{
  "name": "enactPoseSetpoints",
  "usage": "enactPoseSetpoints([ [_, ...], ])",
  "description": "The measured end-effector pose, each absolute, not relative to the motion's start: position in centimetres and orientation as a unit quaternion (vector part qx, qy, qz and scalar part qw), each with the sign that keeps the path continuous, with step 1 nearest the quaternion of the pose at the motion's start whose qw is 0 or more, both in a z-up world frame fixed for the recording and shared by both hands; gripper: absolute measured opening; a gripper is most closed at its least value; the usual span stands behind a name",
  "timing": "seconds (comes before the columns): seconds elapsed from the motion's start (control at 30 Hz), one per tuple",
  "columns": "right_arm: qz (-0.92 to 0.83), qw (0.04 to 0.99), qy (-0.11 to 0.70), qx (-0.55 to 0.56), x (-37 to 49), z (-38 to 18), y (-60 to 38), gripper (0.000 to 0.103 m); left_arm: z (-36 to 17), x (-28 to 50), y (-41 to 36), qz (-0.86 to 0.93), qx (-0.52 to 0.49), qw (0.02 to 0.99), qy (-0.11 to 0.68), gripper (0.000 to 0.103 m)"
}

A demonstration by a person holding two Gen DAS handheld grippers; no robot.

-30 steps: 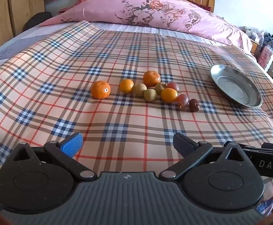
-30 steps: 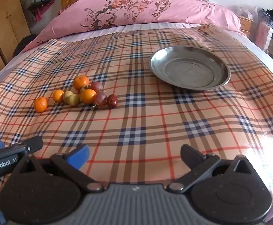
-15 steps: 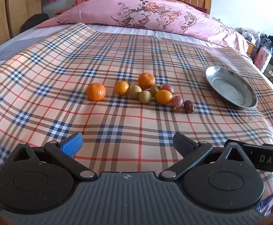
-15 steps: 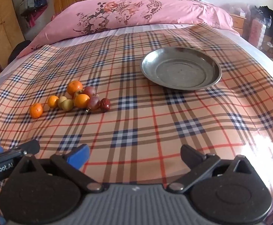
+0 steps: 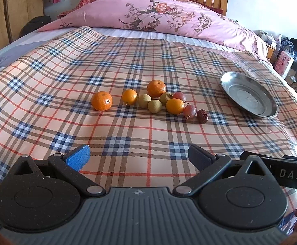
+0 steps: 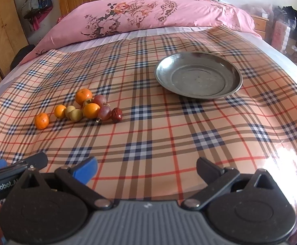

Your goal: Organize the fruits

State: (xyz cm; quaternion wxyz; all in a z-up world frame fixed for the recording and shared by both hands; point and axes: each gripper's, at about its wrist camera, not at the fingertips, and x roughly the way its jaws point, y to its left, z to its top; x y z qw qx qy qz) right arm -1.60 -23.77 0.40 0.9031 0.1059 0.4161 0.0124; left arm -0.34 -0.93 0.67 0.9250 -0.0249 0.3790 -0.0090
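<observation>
On the plaid cloth (image 5: 128, 138) spread over the bed, a little cluster of fruit, all loose and nowhere near sorted. Off alone at the left end, a mandarin (image 5: 101, 100), then a smaller orange one (image 5: 129, 96) just beside three greenish-tan round fruits (image 5: 154, 106). Behind those, a bigger mandarin (image 5: 156, 88); toward the right, another orange fruit (image 5: 174, 106) touching two reddish-purple fruits (image 5: 190, 111), and last in line a wrinkly dark red date (image 5: 202, 116). Well apart to the right, a round metal plate (image 6: 198, 96), nothing in it. Up by the headboard, a pink floral pillow (image 6: 148, 14). Left claw (image 5: 138, 156) spread wide, holding nothing, hanging low over the near edge of the cloth. Right claw (image 6: 146, 168) same deal: wide, gripping nothing, aimed between fruit and plate.
</observation>
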Motion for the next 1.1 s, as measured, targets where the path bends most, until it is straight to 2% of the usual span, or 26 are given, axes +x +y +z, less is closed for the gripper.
enactPoseSetpoints([
  [1.1,0.027,0.903,0.416,0.107,-1.23,0.42,-23.32,0.102,0.66,-0.14,-0.51,-0.01,-0.028,0.925,0.378,0.103],
])
